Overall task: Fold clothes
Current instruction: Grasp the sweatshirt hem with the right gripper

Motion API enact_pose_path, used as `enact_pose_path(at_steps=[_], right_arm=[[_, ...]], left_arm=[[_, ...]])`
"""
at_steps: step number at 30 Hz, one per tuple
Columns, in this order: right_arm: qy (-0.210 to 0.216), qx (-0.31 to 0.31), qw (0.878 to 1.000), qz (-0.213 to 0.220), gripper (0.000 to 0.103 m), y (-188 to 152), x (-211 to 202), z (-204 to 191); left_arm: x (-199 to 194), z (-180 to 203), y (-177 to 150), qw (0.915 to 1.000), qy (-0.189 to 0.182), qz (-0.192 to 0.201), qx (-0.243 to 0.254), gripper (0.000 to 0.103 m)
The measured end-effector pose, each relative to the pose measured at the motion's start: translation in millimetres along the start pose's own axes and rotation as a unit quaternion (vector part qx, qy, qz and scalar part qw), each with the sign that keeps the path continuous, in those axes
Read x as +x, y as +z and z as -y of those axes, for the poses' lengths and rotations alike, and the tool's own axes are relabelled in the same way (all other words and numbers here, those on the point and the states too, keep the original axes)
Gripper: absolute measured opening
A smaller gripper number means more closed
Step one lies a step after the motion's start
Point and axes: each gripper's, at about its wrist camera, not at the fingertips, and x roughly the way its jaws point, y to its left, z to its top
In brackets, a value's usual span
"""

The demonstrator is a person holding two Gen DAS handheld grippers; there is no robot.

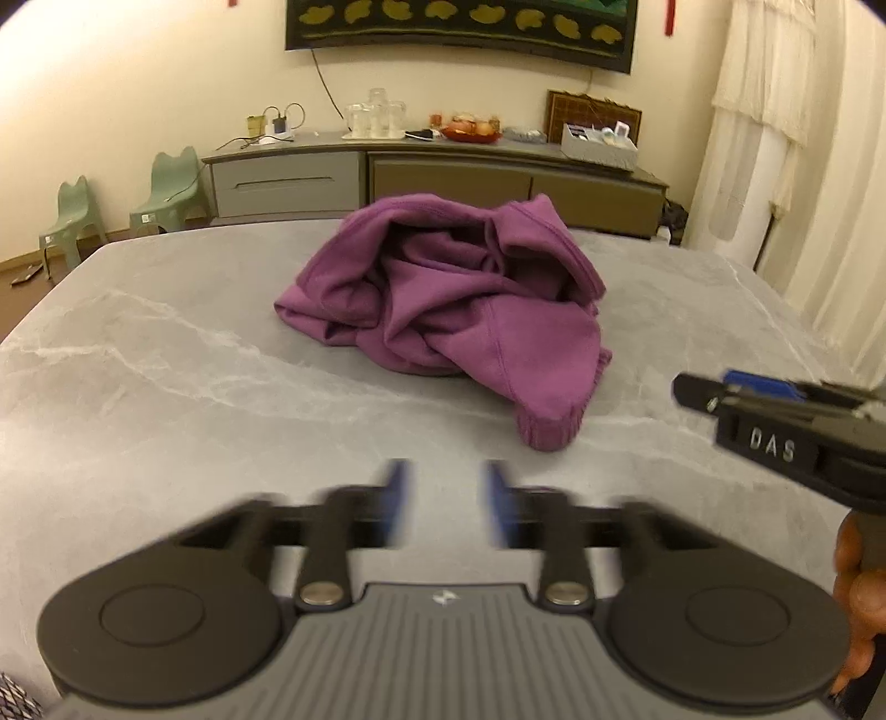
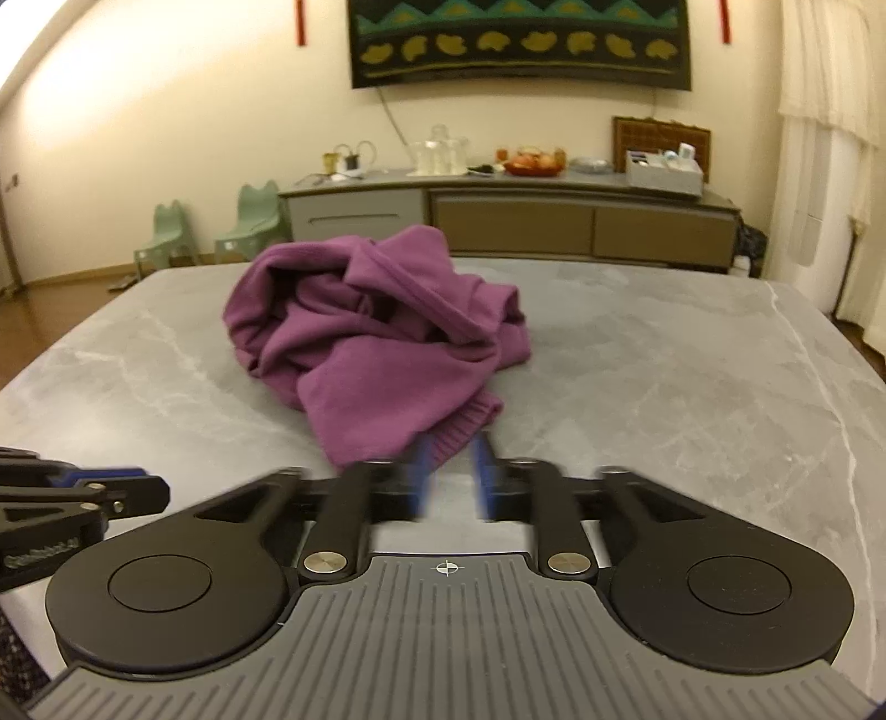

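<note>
Behind the marble table [image 1: 138, 343] I see a sideboard [image 1: 432, 171] and two green stools [image 1: 166, 191]. One purple sweatshirt [image 1: 443, 299] lies crumpled mid-table. My left gripper [image 1: 443, 493] hovers before it, fingers apart; my right gripper [image 2: 449, 476], fingers parted and empty, sits near its cuff [image 2: 468, 426].

Warm, yellowish indoor light fills both views, fairly bright and even. The wall [image 1: 138, 83] glows brightest toward the upper left corners, nearly washed out. The grey bench [image 1: 166, 354] carries a soft sheen and only faint shadow under the purple garment [image 2: 376, 343]. Fisheye bending curves the wall hanging [image 2: 520, 44] and darkens the corners. The blue fingertips [image 1: 396, 487] of each tool are smeared with motion blur; the background is slightly soft.
</note>
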Motion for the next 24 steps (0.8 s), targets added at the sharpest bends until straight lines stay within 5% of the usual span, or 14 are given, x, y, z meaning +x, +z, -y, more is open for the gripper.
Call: enact_pose_path(at_steps=[5,18,24], right_arm=[[-0.009,0.004,1.0,-0.004,0.07,-1,5,1],[-0.007,0.009,1.0,-0.024,0.086,3,35,3],[0.003,-0.03,1.0,0.003,0.097,27,60,-5]], left_arm=[[1,-5,7,0.9999,0.004,0.007,-0.008,0.085],[68,-27,62,0.9988,-0.003,-0.019,0.044,0.092],[107,-78,74,0.9984,-0.037,-0.008,-0.041,0.092]])
